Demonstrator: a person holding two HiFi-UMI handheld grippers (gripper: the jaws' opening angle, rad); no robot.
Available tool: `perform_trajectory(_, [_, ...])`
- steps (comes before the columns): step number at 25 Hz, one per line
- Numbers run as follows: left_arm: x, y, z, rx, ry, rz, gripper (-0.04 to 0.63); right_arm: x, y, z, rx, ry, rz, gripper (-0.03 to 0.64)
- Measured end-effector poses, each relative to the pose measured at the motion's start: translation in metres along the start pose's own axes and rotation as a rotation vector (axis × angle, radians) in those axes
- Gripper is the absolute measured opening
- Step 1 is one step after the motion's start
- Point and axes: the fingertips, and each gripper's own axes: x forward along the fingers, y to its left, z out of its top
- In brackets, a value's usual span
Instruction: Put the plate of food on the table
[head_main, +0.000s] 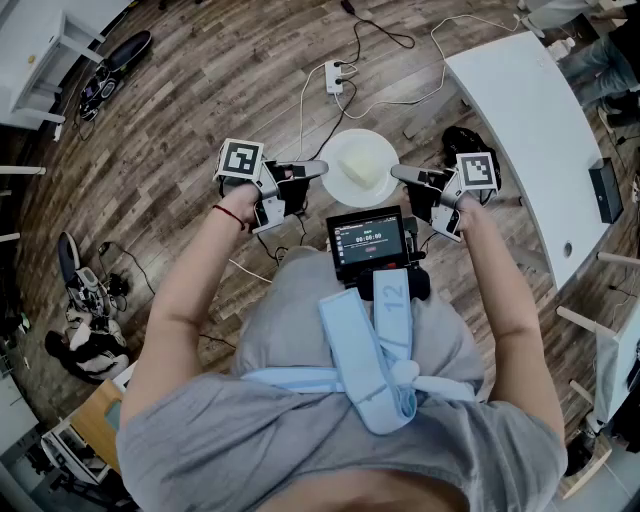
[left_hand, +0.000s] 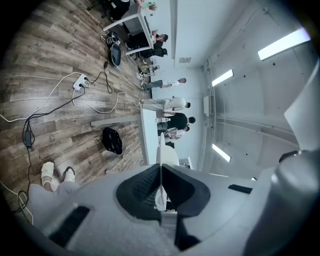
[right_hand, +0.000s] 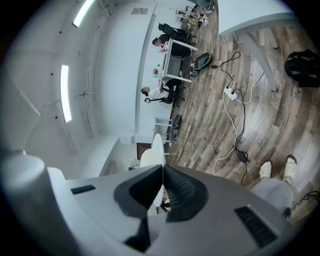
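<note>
White rim is what my left tongs clamp, jaws shut tight on the left edge of the plate. It carries pale food and hangs over the wooden floor. My right tongs pinch its right edge. The tabletop lies further right, apart from the plate.

You hold one plate, with one pale food block on it.
Two grippers: left gripper at plate's left rim, right gripper at plate's right rim, each with jaws pinched on rim.
Two marker cubes, one per gripper, outboard of plate.
One screen on your chest, nearer you than plate.
One white table, right of plate.
One power strip on floor, beyond plate.
One dark bag, right of plate, beside table.
</note>
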Motion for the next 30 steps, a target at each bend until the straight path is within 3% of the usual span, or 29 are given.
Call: perform_trajectory(30, [0.0095,0.0005,0.0044,0.012,0.024,-0.002,0.026,-0.0058,-0.0051,0.0063,0.034,-0.038,0.007,0.037])
